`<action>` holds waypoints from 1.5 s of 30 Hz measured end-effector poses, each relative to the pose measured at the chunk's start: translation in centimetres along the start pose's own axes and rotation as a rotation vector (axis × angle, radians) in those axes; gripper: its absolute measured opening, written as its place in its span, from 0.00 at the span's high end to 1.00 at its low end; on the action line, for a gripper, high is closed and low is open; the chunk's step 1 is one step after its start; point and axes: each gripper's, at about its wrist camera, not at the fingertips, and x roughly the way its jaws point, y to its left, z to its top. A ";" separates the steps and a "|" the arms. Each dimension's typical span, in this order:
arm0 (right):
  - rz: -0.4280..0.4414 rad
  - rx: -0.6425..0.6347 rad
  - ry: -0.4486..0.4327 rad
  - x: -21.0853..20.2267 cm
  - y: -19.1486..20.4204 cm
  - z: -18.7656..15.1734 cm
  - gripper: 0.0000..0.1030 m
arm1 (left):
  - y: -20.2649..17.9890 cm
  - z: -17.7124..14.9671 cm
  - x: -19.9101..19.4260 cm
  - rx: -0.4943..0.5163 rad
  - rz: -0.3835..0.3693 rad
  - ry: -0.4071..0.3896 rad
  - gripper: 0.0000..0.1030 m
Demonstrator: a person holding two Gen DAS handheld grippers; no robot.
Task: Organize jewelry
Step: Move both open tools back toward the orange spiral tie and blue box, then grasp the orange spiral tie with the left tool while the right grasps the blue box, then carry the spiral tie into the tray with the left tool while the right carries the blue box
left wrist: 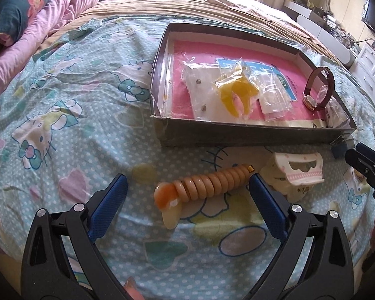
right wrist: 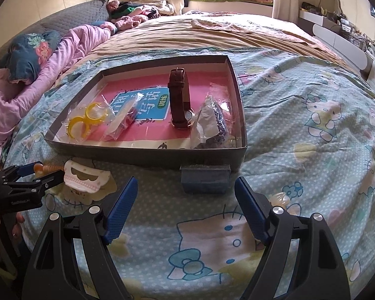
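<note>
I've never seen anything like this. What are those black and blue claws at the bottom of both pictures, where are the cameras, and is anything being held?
These are two hand-held pincers; a person works one in each hand. Each carries a camera looking along its fingers, one picture per pincer. The left gripper is open around an orange spiral hair clip on the bedspread, not gripping it. The right gripper is open, facing a small blue box. Beside them lies a white claw clip. The shallow box holds a brown watch and bagged trinkets. Nothing is held.
</note>
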 end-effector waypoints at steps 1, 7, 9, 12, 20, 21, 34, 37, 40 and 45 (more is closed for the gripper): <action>-0.003 0.000 0.008 0.3 0.1 0.0 0.29 | -0.1 0.0 0.1 0.000 0.002 -0.002 0.12; -0.057 -0.006 0.047 2.0 0.0 0.2 0.44 | -0.5 0.2 0.4 0.003 0.016 -0.009 0.12; -0.069 -0.009 0.053 2.4 -0.2 0.2 0.58 | -0.6 0.2 0.5 0.001 0.022 -0.011 0.12; -0.036 0.010 0.042 2.3 -0.7 0.0 0.58 | -0.9 0.1 0.6 0.017 0.031 -0.015 0.20; 0.025 -0.027 -0.008 0.2 0.6 0.0 0.58 | -1.5 0.0 -0.3 0.050 0.009 -0.024 0.44; 0.030 -0.032 -0.012 -0.1 0.7 0.0 0.59 | -1.5 0.0 -0.5 0.052 0.001 -0.025 0.44; 0.082 -0.060 -0.056 -3.7 2.1 -0.3 0.58 | -2.4 -0.1 -5.1 0.076 -0.085 -0.108 0.44; 0.086 -0.065 -0.060 -4.2 2.3 -0.4 0.58 | -2.7 -0.1 -5.5 0.085 -0.096 -0.115 0.44; 0.091 -0.071 -0.063 -4.5 2.5 -0.5 0.58 | -2.8 -0.2 -6.0 0.091 -0.107 -0.125 0.44; 0.103 -0.076 -0.078 -5.4 3.0 -0.6 0.58 | -2.8 -0.2 -6.9 0.087 -0.120 -0.151 0.44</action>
